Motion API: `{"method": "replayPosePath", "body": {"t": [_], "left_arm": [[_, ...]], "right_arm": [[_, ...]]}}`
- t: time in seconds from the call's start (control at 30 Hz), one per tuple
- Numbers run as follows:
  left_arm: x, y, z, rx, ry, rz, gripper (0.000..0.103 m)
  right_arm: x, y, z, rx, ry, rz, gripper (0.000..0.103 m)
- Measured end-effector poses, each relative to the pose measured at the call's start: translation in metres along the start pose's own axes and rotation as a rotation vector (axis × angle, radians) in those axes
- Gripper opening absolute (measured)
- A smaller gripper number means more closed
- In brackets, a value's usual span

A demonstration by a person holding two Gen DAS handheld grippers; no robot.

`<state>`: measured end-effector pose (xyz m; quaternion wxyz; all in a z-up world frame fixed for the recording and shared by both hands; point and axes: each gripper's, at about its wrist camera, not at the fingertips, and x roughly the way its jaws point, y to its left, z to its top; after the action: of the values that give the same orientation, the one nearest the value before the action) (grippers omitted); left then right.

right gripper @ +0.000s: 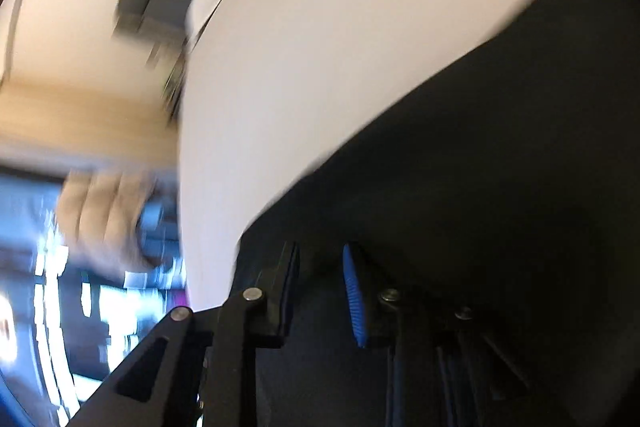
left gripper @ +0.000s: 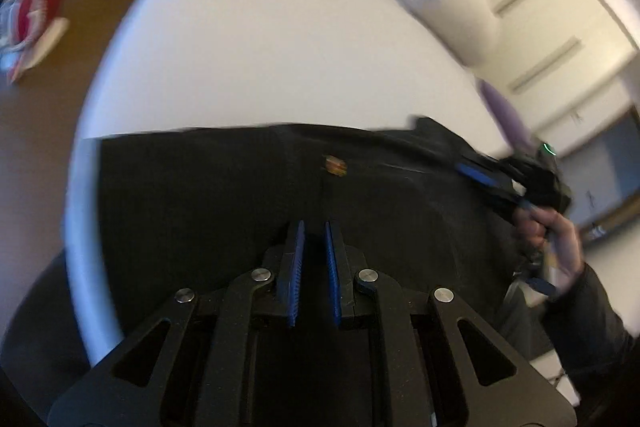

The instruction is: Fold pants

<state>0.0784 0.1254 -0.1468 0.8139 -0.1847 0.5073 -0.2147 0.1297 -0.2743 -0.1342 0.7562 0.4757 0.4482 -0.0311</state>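
Pants (left gripper: 224, 195), smooth black cloth, lie flat; left hand-held gripper (left gripper: 314, 227) pinches them.

Your pants (left gripper: 224, 203) are black, spread flat across the near part of the white surface (left gripper: 280, 47). A small red-and-yellow tag (left gripper: 335, 165) shows near their far edge. That edge runs fairly straight.
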Motion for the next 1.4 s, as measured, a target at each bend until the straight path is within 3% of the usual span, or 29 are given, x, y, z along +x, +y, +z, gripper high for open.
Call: {"method": "replayPosePath", "body": {"t": [0.03,0.1,0.23,0.33,0.37,0.4,0.43,0.5,0.57,0.63,0.77,0.87,1.0,1.1,1.13,1.2,1.27,1.33,1.4], "left_arm": [[-0.007,0.003,-0.001,0.000,-0.010,0.017,0.011],[-0.025,0.006,0.000,-0.029,-0.029,0.054,0.011],[-0.043,-0.023,0.015,-0.055,-0.122,-0.078,0.011],[-0.005,-0.067,0.018,-0.030,-0.058,-0.164,0.011],[0.014,-0.083,0.016,-0.008,-0.016,-0.172,0.011],[0.035,-0.099,0.012,0.020,0.033,-0.166,0.011],[0.054,-0.112,0.008,0.041,0.079,-0.166,0.011],[0.091,-0.126,0.000,0.025,0.162,-0.184,0.011],[0.114,-0.127,-0.006,0.020,0.201,-0.146,0.011],[0.120,-0.120,-0.007,0.015,0.184,-0.129,0.004],[0.109,-0.104,-0.001,-0.001,0.156,-0.085,0.003],[0.105,-0.087,0.002,-0.050,0.153,-0.118,0.003],[0.107,-0.088,0.003,-0.019,0.147,-0.088,0.003],[0.102,-0.081,0.002,-0.015,0.142,-0.089,0.003],[0.101,-0.079,0.003,-0.019,0.141,-0.090,0.003],[0.109,-0.086,0.007,-0.025,0.136,-0.080,0.003],[0.101,-0.100,0.011,-0.015,0.122,-0.034,0.003],[0.088,-0.118,0.016,-0.005,0.093,-0.083,0.003],[0.087,-0.145,0.019,0.024,0.085,-0.146,0.003]], "right_arm": [[-0.015,-0.012,0.001,0.014,-0.044,-0.019,0.043],[-0.038,-0.020,-0.002,0.031,-0.059,0.032,0.045],[-0.021,0.012,-0.059,-0.038,0.150,0.308,0.045],[0.014,0.026,-0.101,-0.076,0.296,0.348,0.044],[0.024,0.018,-0.105,-0.052,0.303,0.316,0.037],[0.030,0.007,-0.102,0.004,0.294,0.313,0.016],[0.037,0.002,-0.094,0.068,0.285,0.320,0.003],[0.031,-0.016,-0.074,0.118,0.217,0.304,0.000],[0.004,-0.042,-0.046,0.136,0.110,0.272,0.000],[-0.017,-0.070,-0.019,0.192,0.027,0.258,0.000],[-0.072,-0.116,0.031,0.232,-0.128,0.178,0.000],[-0.094,-0.142,0.065,0.242,-0.192,0.131,0.000],[-0.118,-0.160,0.111,0.198,-0.281,-0.003,0.000],[-0.151,-0.185,0.131,0.287,-0.365,-0.049,0.000],[-0.168,-0.188,0.133,0.305,-0.401,-0.107,0.012],[-0.202,-0.188,0.128,0.301,-0.474,-0.203,0.016],[-0.231,-0.189,0.106,0.308,-0.524,-0.087,0.025],[-0.242,-0.175,0.071,0.277,-0.512,0.077,0.036],[-0.232,-0.149,0.037,0.201,-0.443,0.194,0.044]]}}
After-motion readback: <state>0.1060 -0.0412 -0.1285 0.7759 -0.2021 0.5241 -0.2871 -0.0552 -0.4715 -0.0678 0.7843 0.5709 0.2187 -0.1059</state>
